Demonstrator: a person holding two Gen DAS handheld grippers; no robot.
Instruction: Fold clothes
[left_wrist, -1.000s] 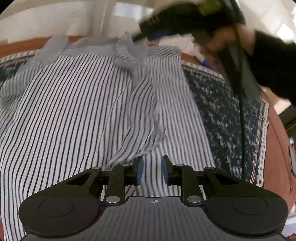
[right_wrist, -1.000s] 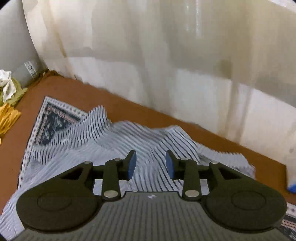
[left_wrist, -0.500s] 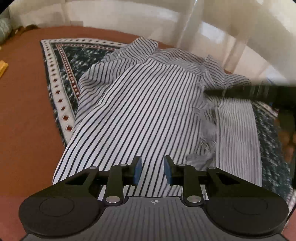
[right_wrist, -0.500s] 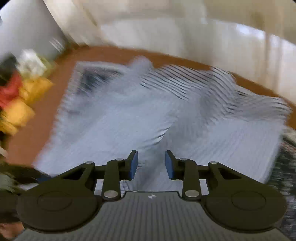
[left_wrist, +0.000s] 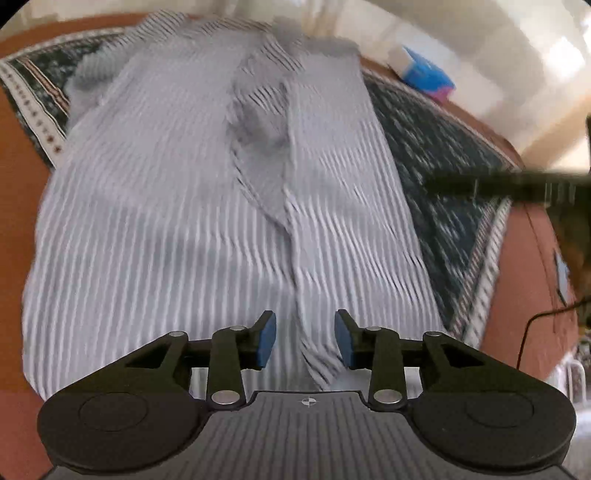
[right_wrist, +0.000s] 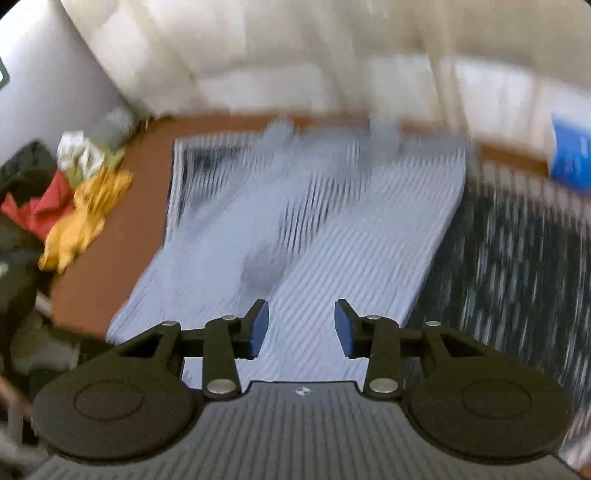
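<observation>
A white shirt with thin dark stripes (left_wrist: 177, 206) lies spread on a dark patterned cloth (left_wrist: 436, 147), its sides folded in toward a middle seam. My left gripper (left_wrist: 305, 339) hovers over the shirt's near hem, jaws opening, with nothing pinched between the blue pads. In the right wrist view the same shirt (right_wrist: 354, 243) lies ahead, blurred. My right gripper (right_wrist: 301, 326) hangs above its near edge, jaws opening and empty. The other gripper shows as a dark blurred bar (left_wrist: 509, 184) at the right of the left wrist view.
The patterned cloth (right_wrist: 517, 251) covers a brown surface (right_wrist: 147, 173). A heap of red, yellow and white clothes (right_wrist: 70, 199) lies at the left. A blue and white box (left_wrist: 421, 70) sits at the far right edge. Pale curtains (right_wrist: 295, 55) hang behind.
Both grippers swept sideways over the shirt and now look at its near hem. Their jaws stand wider apart than before. The shirt's right side now lies folded in.
</observation>
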